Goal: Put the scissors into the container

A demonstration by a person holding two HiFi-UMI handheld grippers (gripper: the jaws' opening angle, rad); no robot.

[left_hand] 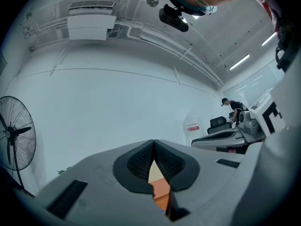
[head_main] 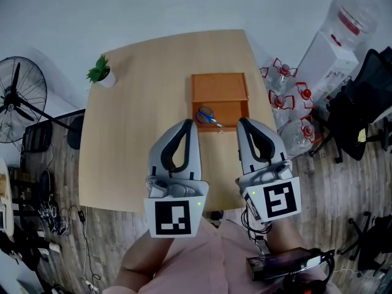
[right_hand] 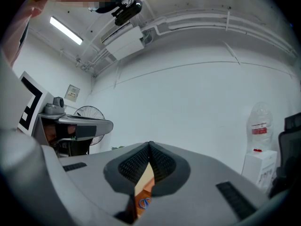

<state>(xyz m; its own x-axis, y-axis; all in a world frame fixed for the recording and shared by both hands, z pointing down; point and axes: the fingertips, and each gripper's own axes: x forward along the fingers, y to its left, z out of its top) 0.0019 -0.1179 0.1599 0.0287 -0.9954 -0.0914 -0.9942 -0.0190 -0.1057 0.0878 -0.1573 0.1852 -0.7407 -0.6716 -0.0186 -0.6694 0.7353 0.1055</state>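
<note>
Blue-handled scissors (head_main: 209, 116) already down inside the orange-brown container (head_main: 219, 78), in its open front part, tips toward the near right corner; whether touching the wall there, cannot tell. Reads as the placing step over, with only the drawing-back to do.

Left gripper (head_main: 186, 124) pinched together at the tips, nothing between the jaws. Same for the right gripper (head_main: 242, 123): tips meeting, empty. Both held above the near half of the table (head_main: 135, 139), just short of the container, side by side and apart. Through the slit below each closed pair, a sliver of orange box, plus a glimpse of blue handles in the right gripper view.

Next, probably: lift clear and pull in toward the body, without knocking the container's front wall. If wanting the scissors seated deeper, spread the right jaws first, then come down over the handles. No visible need for that.

Pale wood tabletop, squarish, carrying the container right of its middle and a small potted plant (head_main: 99, 71) at the far left corner. Wood-plank floor (head_main: 343, 182) all round. Standing fan (head_main: 18, 97) to the left, cables (head_main: 55, 216) near its foot. Clear water bottles (head_main: 288, 103) with red handles on the floor to the right, a white dispenser (head_main: 331, 57) beyond, black chairs (head_main: 361, 103) further right. White walls; strip lights (right_hand: 66, 30) and an air-conditioning unit (left_hand: 91, 20) overhead.
</note>
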